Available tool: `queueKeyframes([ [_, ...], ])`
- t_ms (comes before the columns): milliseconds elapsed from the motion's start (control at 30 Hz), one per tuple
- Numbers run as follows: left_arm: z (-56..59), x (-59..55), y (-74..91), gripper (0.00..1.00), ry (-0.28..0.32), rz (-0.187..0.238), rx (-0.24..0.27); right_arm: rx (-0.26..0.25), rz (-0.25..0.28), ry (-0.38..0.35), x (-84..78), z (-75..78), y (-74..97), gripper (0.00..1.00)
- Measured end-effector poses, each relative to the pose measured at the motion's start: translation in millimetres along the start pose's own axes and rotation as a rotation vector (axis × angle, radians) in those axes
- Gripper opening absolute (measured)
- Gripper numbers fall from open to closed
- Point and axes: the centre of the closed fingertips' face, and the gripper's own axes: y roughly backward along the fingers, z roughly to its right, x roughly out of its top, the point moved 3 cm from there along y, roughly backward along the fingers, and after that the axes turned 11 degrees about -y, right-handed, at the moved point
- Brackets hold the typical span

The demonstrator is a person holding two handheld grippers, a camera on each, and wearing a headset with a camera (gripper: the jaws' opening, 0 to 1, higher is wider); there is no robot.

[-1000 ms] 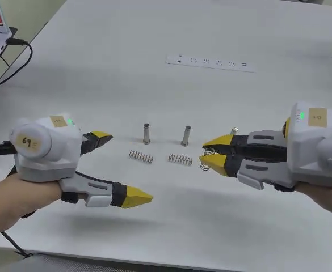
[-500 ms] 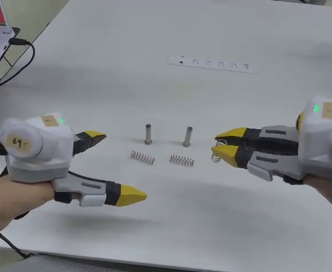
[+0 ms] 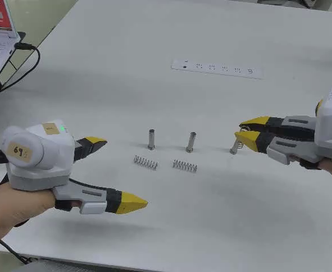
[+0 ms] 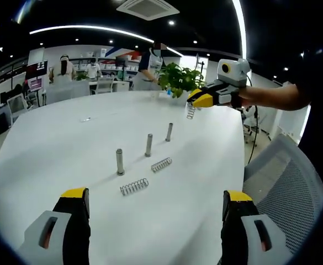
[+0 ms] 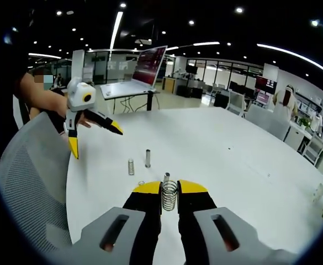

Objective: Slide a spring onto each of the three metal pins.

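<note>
White table is carrying a left pin and a middle pin, both standing upright and bare, with two loose springs lying just in front of them. Right gripper is clamping a third spring, fingers closed on the coil, holding it right at the top of the rightmost pin. Cannot tell if it is threading on. Left gripper is hovering near the table's front edge, well apart from the pins, fingers spread wide and gripping nothing.
</note>
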Motion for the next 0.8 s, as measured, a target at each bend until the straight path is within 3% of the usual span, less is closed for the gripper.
queueKeyframes([
  [333,-3.2,0.5,1.5,0.98,0.003,-0.002,0.009,-0.043,0.001,-0.022,-6.0,15.4,-1.5,0.08],
  [800,-0.2,-0.1,2.9,0.98,0.005,-0.003,0.009,-0.102,0.027,-0.112,-3.7,40.9,-3.3,0.08],
])
